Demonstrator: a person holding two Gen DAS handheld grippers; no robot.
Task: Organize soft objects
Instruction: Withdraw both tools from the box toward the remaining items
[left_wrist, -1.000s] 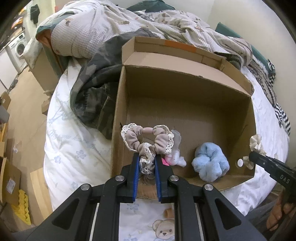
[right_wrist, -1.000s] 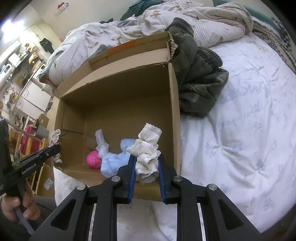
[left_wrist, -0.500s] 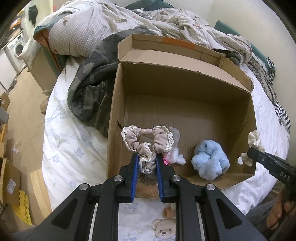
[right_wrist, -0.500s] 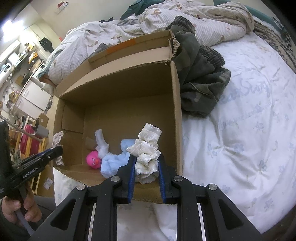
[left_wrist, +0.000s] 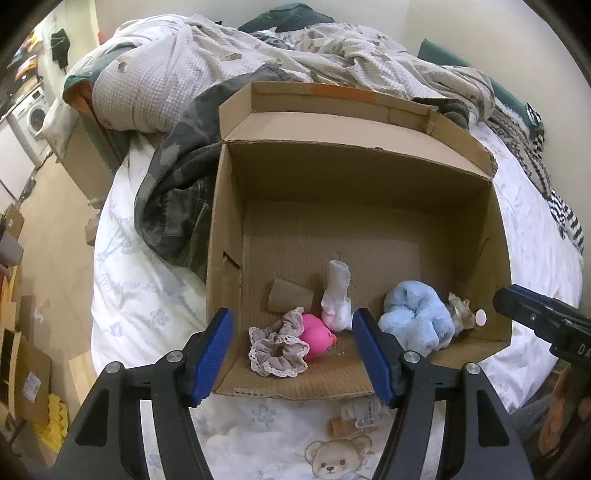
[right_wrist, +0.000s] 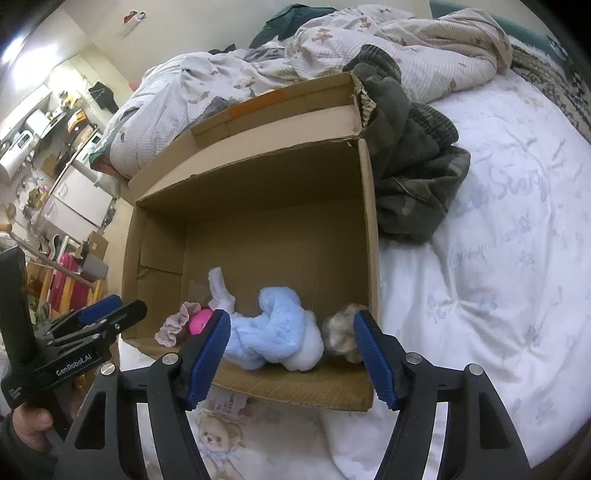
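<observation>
Two grippers were in play, both with jaws opening and nothing between the pads: left gripper (left_wrist: 291, 349) hovered over the near-left corner of the cardboard box (left_wrist: 498, 236), right gripper (right_wrist: 291, 349) over the near-right corner. We counted five soft items on the box floor, all along the near wall: one beige lace-trimmed scrunchie (left_wrist: 277, 349) touching one pink round toy (left_wrist: 316, 335), one white sock-like piece (left_wrist: 338, 297) just behind them, one fluffy blue scrunchie (left_wrist: 417, 323), and one cream scrunchie (right_wrist: 341, 332) in the right corner beside the blue one. One loose cardboard scrap (left_wrist: 290, 295) also lay inside. The box sat on one bed sheet (right_wrist: 498, 258), with one dark camo garment (right_wrist: 413, 173) against its side. Readable writing: "GenRobot.AI" on the left gripper body in the right wrist view. Sheet lettering was too faint to read.
</observation>
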